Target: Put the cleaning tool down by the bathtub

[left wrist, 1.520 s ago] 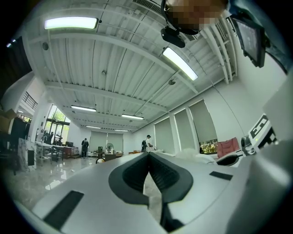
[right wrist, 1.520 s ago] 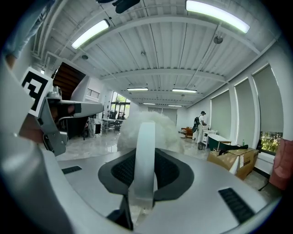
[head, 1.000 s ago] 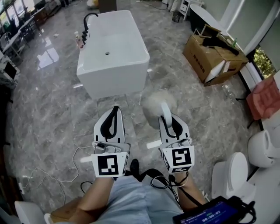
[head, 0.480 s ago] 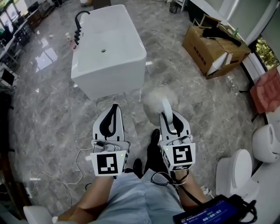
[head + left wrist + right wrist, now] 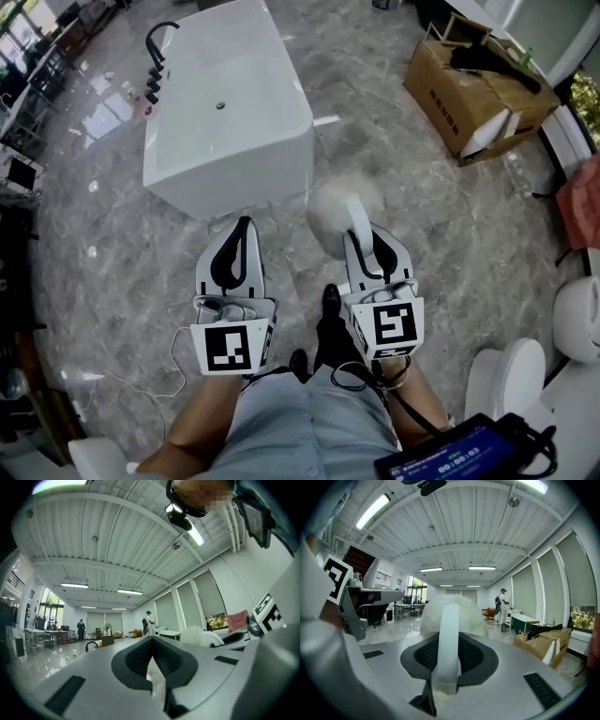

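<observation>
1. The right hand-held gripper is clamping the white handle of the cleaning tool. The jaw pads are pressing against both sides of the handle.
2. The fluffy white head of the cleaning tool is projecting beyond the jaw tips. The tool is being held in the air, off the grey marble floor.
3. In the head view, the head of the tool is appearing just beside the near right corner of the white bathtub. The two are not touching.
4. The left hand-held gripper is being held level beside the right one. Its jaws are standing together with nothing between them.
5. Both hand-held grippers are pointing toward the near end of the bathtub.
6. A black faucet is standing at the far left corner of the bathtub.
7. An open cardboard box is lying on the floor, well apart from the bathtub on the right.
8. A white cable is trailing over the floor beside the person's left leg.
</observation>
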